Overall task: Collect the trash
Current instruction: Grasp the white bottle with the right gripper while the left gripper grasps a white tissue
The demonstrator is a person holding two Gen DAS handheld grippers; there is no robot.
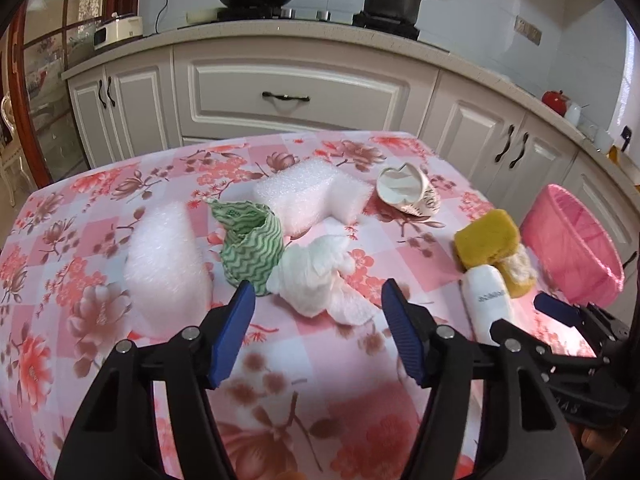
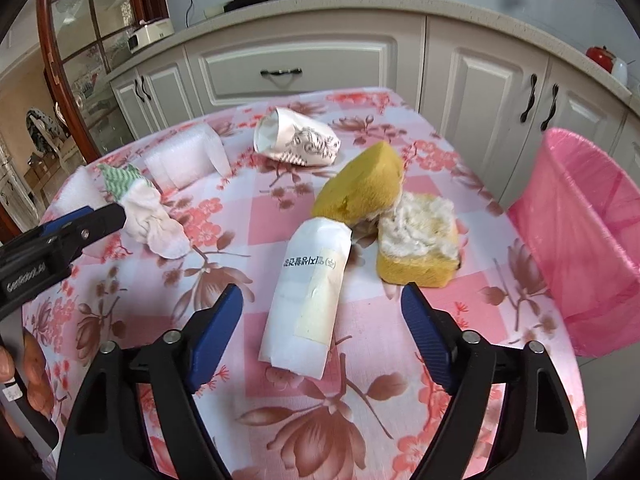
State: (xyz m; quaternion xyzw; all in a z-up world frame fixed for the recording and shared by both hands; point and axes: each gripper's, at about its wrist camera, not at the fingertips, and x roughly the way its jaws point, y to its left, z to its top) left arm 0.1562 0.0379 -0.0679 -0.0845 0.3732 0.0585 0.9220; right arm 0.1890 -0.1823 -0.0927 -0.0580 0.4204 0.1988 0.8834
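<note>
Trash litters the floral tablecloth (image 1: 100, 216) at centre frame. Your left gripper (image 1: 318, 298) frames the crumpled white tissue (image 1: 316, 276), your right gripper (image 2: 322, 304) the white paper packet (image 2: 308, 300); both gape, holding nothing, while the pink bin (image 2: 580, 248) waits at right for drops.

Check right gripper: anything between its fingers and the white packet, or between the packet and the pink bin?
Nothing visible blocks either. The right gripper is open, with the white packet lying directly ahead between its fingers. Yellow sponges touch the packet's far end, left of the pink bin, not across the path.
</note>
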